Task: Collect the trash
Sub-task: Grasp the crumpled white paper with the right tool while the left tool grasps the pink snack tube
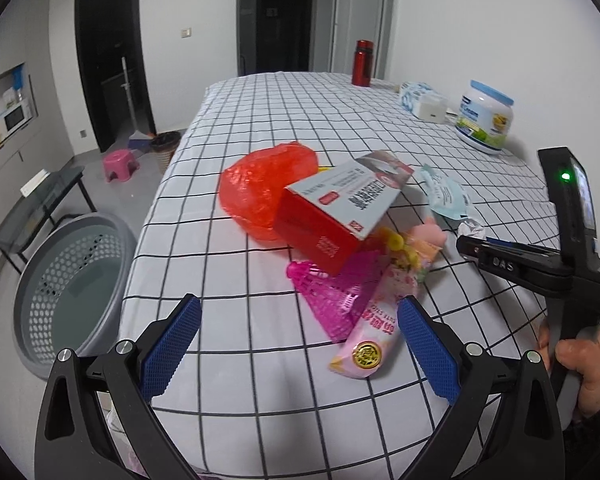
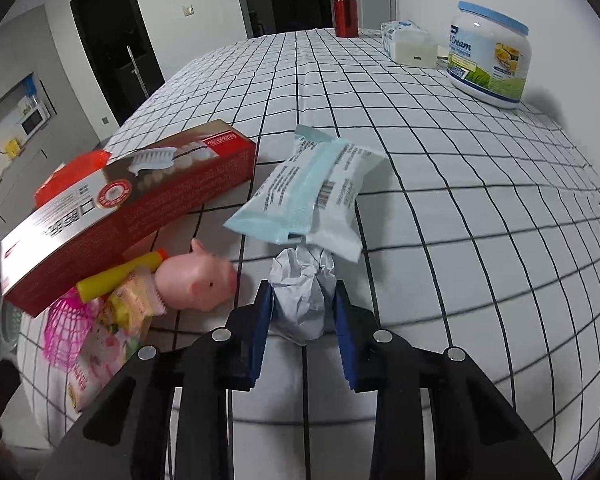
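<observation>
My right gripper (image 2: 301, 296) is shut on a crumpled white paper ball (image 2: 301, 296) on the checked tablecloth (image 2: 439, 168); it also shows in the left wrist view (image 1: 469, 240). A light blue wrapper (image 2: 307, 196) lies just beyond the ball. To its left lie a red toothpaste box (image 2: 128, 208), a pink pig toy (image 2: 198, 280), a yellow tube (image 2: 120, 276) and a pink snack packet (image 1: 373, 332). My left gripper (image 1: 300, 328) is open and empty above the near table edge, its right finger beside the pink packet. A red plastic bag (image 1: 260, 188) and pink mesh (image 1: 331, 292) lie ahead.
A grey laundry basket (image 1: 72, 280) stands on the floor left of the table. At the far right stand a white cream jar (image 2: 491, 52), a tissue pack (image 2: 407, 40) and a red flask (image 2: 345, 10). A pink stool (image 1: 120, 164) and a bin (image 1: 166, 148) are beyond.
</observation>
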{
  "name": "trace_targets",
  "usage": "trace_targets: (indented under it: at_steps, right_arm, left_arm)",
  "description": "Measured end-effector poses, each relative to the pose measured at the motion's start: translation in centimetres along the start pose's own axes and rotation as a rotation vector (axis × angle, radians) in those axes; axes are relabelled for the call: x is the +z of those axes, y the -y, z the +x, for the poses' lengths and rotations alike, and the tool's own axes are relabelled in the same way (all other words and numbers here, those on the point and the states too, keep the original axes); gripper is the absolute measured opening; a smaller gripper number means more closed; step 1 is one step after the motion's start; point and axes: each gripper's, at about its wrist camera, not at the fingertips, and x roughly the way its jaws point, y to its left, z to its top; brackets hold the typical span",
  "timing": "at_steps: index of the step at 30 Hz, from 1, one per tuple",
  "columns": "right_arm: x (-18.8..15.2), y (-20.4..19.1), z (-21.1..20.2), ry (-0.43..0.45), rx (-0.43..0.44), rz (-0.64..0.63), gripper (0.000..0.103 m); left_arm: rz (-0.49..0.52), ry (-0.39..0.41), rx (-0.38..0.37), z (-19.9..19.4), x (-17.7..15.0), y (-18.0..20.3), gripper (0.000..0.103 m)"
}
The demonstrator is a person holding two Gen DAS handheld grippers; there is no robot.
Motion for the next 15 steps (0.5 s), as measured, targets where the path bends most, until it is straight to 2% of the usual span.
trace_targets:
  at_steps: [10, 15]
  right_arm:
    - [-3.2, 1.1, -3.2, 0.024, 0.069, 0.039, 0.03]
    - [-3.5, 2.0, -3.9, 0.028, 0.097, 0.054, 0.03]
  left_arm:
    - [0.052, -0.033, -0.031, 2.1, -0.6, 2.3, 0.097]
    - [0.059, -0.043, -0.079, 2.6, -1.1, 3.3, 0.097]
